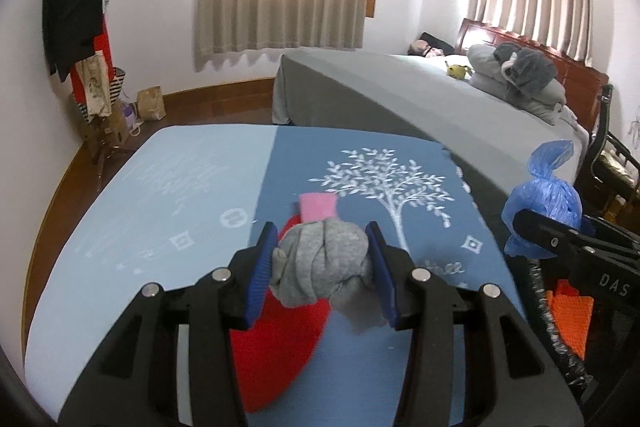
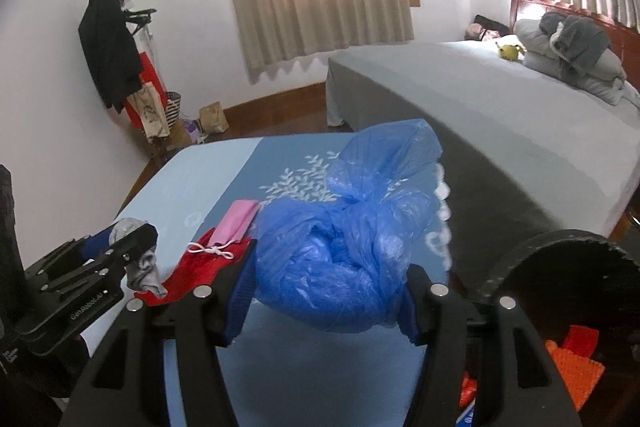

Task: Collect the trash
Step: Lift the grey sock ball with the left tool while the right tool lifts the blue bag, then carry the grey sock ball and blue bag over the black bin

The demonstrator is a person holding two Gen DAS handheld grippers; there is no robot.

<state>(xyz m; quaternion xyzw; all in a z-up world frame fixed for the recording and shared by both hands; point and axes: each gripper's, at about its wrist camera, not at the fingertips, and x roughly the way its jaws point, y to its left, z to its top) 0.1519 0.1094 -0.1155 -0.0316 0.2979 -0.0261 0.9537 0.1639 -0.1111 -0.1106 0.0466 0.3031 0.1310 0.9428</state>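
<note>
Left gripper (image 1: 322, 267) jaws clamped on grey knotted cloth wad (image 1: 320, 269), held above the worktop (image 1: 168, 211) near its front edge. Right gripper (image 2: 326, 293) jaws gripping tied blue plastic bag (image 2: 344, 251) over the right edge. Red cloth (image 1: 276, 343) and pink piece (image 1: 318, 207) lie on the worktop.
</note>
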